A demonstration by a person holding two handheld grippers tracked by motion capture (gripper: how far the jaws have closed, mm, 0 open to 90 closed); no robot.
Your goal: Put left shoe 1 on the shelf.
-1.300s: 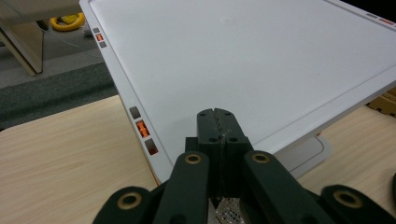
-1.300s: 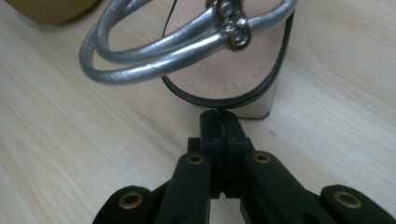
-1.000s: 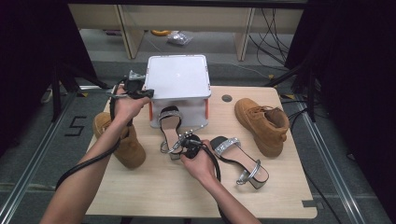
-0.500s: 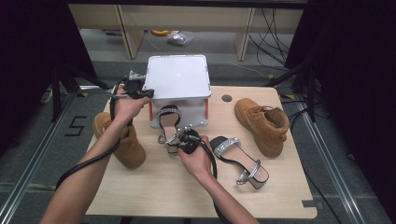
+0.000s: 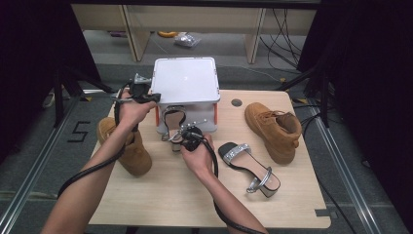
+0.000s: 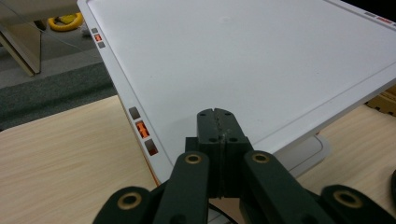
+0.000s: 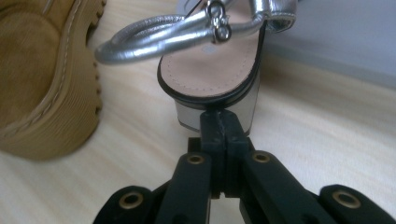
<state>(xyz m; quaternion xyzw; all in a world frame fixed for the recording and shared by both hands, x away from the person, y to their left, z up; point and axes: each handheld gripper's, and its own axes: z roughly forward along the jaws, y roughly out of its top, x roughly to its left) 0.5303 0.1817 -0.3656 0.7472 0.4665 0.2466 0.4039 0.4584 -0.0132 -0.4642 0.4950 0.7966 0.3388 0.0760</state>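
Observation:
A white lidded box [image 5: 185, 80] stands at the back middle of the table. At the lid's left edge my left gripper [image 5: 154, 97] is shut; in the left gripper view its closed tips [image 6: 217, 116] lie over the lid's [image 6: 243, 60] rim with nothing between them. A silver strappy sandal [image 5: 173, 119] lies in front of the box, toe towards it. My right gripper [image 5: 181, 140] is shut, and its closed tips [image 7: 219, 120] press against the sandal's block heel [image 7: 212, 105] without gripping it.
The second silver sandal [image 5: 248, 165] lies to the right of my right hand. One tan boot [image 5: 272, 129] stands at the right; the other [image 5: 129, 148] lies on its side at the left, its sole [image 7: 51, 79] close beside the pushed sandal.
My right gripper has moved away from me towards the box, and the sandal in front of it has slid closer to the box. The left gripper has stayed at the lid's edge.

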